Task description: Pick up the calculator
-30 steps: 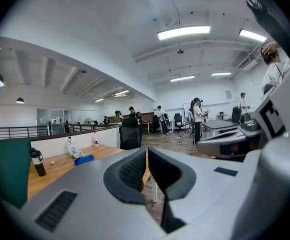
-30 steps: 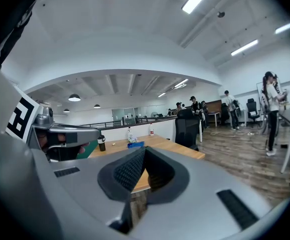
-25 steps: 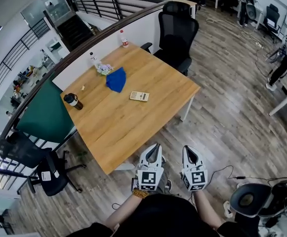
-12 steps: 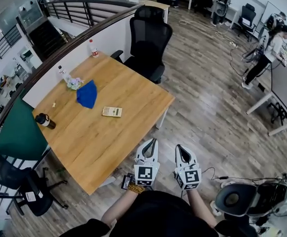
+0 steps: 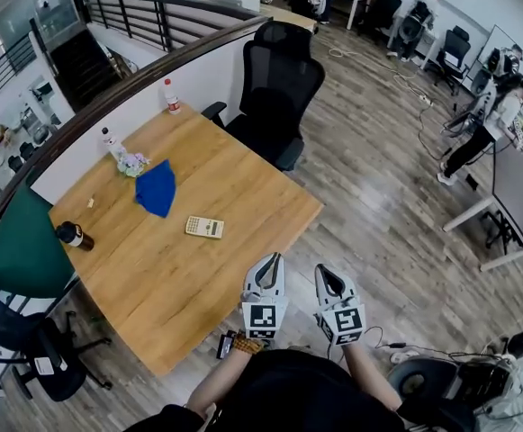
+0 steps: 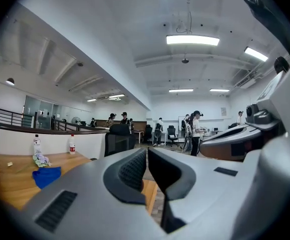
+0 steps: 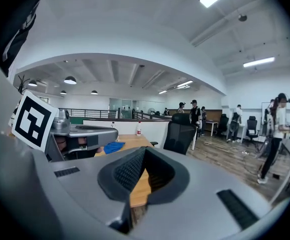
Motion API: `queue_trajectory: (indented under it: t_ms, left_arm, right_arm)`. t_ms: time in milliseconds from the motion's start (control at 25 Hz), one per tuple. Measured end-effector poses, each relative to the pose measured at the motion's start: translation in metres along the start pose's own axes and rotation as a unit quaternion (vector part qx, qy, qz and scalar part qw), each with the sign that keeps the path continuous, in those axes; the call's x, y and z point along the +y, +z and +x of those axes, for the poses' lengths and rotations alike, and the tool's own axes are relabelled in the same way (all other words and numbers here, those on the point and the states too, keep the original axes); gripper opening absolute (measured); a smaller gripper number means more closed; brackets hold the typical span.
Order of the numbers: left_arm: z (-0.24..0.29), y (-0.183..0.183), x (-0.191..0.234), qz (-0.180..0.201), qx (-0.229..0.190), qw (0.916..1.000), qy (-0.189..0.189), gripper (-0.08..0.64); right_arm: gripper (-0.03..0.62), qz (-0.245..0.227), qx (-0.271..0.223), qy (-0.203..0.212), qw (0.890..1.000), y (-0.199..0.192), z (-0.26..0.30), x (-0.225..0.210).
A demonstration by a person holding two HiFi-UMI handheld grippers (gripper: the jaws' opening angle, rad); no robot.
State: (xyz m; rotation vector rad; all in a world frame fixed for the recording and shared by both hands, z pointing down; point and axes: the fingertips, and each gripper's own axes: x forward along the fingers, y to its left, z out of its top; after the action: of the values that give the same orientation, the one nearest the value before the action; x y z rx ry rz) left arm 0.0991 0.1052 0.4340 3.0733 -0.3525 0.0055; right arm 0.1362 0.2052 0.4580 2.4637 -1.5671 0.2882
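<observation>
The calculator (image 5: 204, 228), small and beige, lies flat near the middle of the wooden table (image 5: 180, 282). My left gripper (image 5: 275, 258) and right gripper (image 5: 319, 269) are side by side in front of my body, over the floor just off the table's near right edge. They are well short of the calculator. Both are shut with nothing between the jaws, as the left gripper view (image 6: 147, 152) and the right gripper view (image 7: 144, 152) show. Neither gripper view shows the calculator.
A blue cloth (image 5: 156, 188), a dark flask (image 5: 70, 235), two water bottles (image 5: 172, 96) and a small bunch of flowers (image 5: 132, 162) sit toward the table's far side. A black office chair (image 5: 276, 84) stands at the far right edge. People stand by desks beyond.
The table and calculator have slid down and left in the head view and grown nearer. Both grippers stay shut and side by side, now closer to the table's edge.
</observation>
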Motion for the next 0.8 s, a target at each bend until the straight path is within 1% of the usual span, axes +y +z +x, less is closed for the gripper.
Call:
queue_trajectory:
  t_ms: [200, 440, 600, 800]
  left_arm:
    - [0.003, -0.007, 0.045, 0.008, 0.010, 0.9992, 0.039, 0.034]
    - [-0.001, -0.014, 0.082, 0.013, 0.022, 0.9956, 0.090, 0.034]
    - [0.002, -0.016, 0.101, 0.018, 0.031, 0.9911, 0.129, 0.034]
    - [0.019, -0.017, 0.120, 0.024, 0.034, 0.9825, 0.181, 0.034]
  right_arm:
    - [0.006, -0.003, -0.017, 0.020, 1.000, 0.015, 0.047, 0.006]
    - [0.006, -0.009, -0.016, 0.071, 0.997, 0.017, 0.090, 0.021]
    - [0.006, -0.015, -0.024, 0.107, 0.994, 0.026, 0.117, 0.024]
    - [0.006, -0.024, -0.026, 0.157, 0.987, 0.031, 0.152, 0.018]
